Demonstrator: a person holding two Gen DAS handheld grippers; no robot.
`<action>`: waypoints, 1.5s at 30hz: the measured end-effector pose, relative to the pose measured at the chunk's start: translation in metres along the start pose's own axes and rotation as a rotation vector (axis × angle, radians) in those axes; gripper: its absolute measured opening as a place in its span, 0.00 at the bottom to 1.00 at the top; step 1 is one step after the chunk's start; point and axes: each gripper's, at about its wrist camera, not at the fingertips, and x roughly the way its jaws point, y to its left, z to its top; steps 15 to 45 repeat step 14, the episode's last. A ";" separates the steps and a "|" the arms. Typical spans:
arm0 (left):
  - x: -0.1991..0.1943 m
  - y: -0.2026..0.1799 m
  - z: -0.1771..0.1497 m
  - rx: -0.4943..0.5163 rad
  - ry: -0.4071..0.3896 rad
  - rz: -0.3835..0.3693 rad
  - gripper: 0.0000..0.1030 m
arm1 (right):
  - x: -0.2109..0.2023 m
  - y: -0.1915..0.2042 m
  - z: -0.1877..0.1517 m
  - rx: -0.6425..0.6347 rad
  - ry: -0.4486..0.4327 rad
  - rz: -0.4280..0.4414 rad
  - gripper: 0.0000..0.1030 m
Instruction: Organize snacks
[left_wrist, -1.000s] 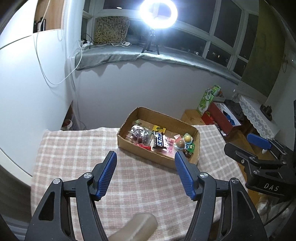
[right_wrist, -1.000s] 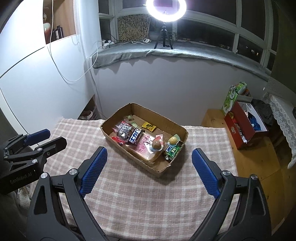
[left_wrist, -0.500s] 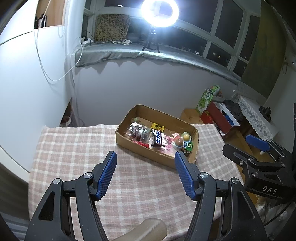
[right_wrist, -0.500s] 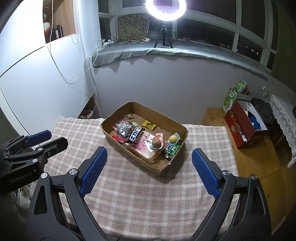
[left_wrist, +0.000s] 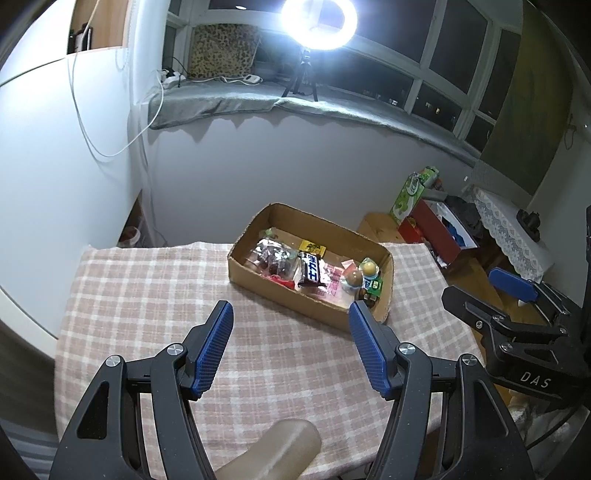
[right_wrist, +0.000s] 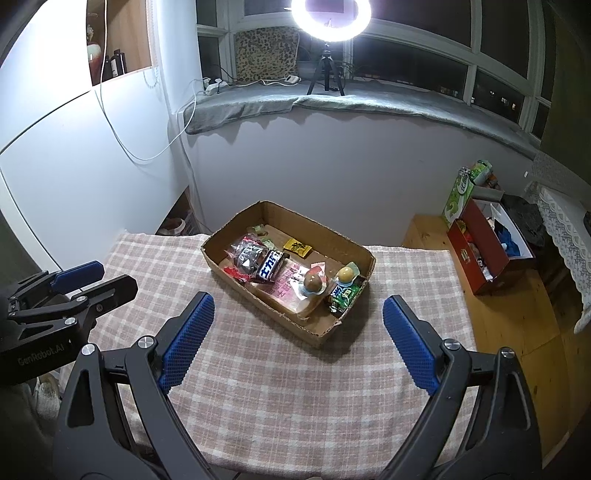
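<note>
A checked tablecloth (right_wrist: 295, 387) covers the table, and a cardboard box (right_wrist: 334, 242) sits far on it, slightly right. Inside lie the snacks: a pink packet (right_wrist: 286, 282), a dark chocolate bar (right_wrist: 271, 266), a clear bag (right_wrist: 247, 253) of what may be sweets, and a brown egg (right_wrist: 312, 283). The left gripper (left_wrist: 291, 325) and right gripper (right_wrist: 297, 314) hang near, fingers apart and holding nothing.
</note>
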 end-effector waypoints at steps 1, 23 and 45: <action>0.000 0.000 0.000 -0.002 0.000 0.002 0.63 | -0.001 0.001 -0.001 0.002 0.000 -0.002 0.92; 0.001 0.002 -0.002 0.003 -0.013 0.008 0.63 | -0.002 0.002 -0.004 0.007 0.003 -0.009 0.92; 0.001 0.002 -0.002 0.003 -0.013 0.008 0.63 | -0.002 0.002 -0.004 0.007 0.003 -0.009 0.92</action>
